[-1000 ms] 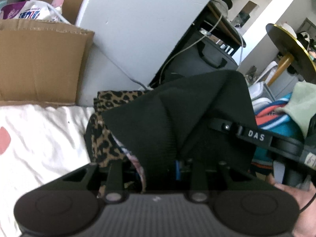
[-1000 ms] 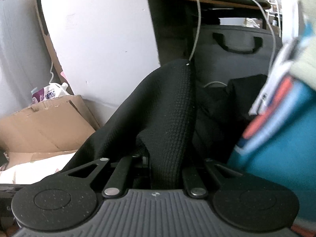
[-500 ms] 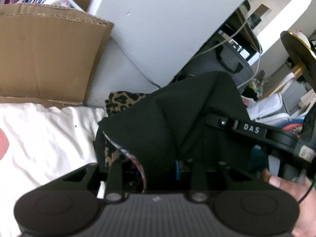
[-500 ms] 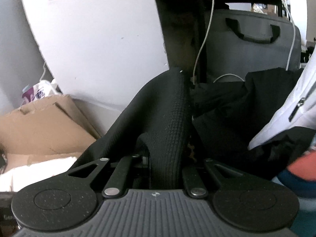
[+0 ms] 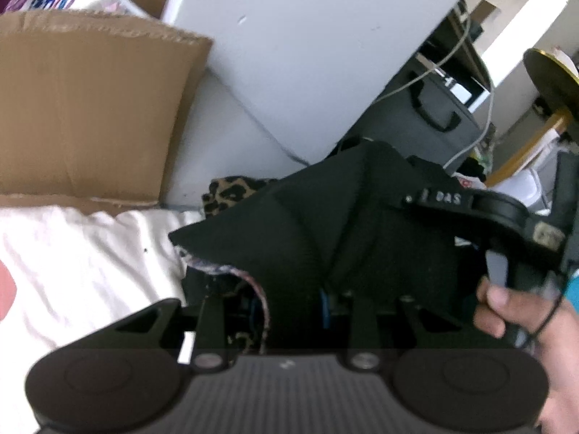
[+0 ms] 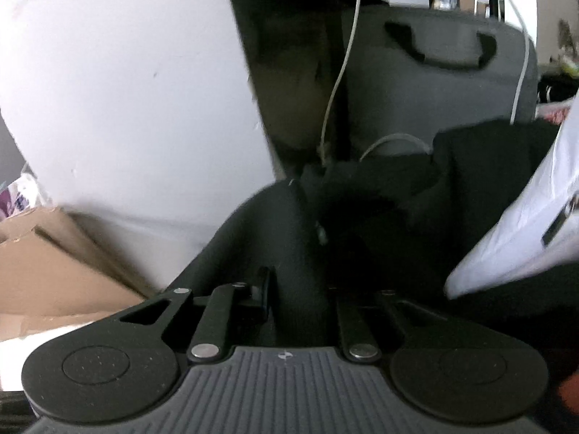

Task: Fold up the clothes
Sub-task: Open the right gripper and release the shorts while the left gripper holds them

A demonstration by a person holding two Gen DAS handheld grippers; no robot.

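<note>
A black knit garment (image 5: 343,224) is bunched up over a pile of clothes at the edge of the bed. My left gripper (image 5: 289,300) is shut on its near edge, and the cloth hides the fingertips. In the left wrist view the right gripper (image 5: 438,199) reaches in from the right, held by a hand (image 5: 506,311), with its finger against the same garment. In the right wrist view the right gripper (image 6: 300,285) has its jaws opening. A fold of the black garment (image 6: 286,231) still stands between them, and the left finger (image 6: 264,285) sits just clear of the cloth.
A leopard-print garment (image 5: 231,190) lies under the black one on the white sheet (image 5: 79,253). A cardboard box (image 5: 90,108) stands at the left by a white panel (image 5: 307,54). A grey case (image 6: 452,83) with cables and a white garment (image 6: 524,224) are at the right.
Both grippers have moved forward and down with the black garment toward the leopard-print pile. The right gripper's left finger has drawn away from the fold, and the garment's peak sits lower.
</note>
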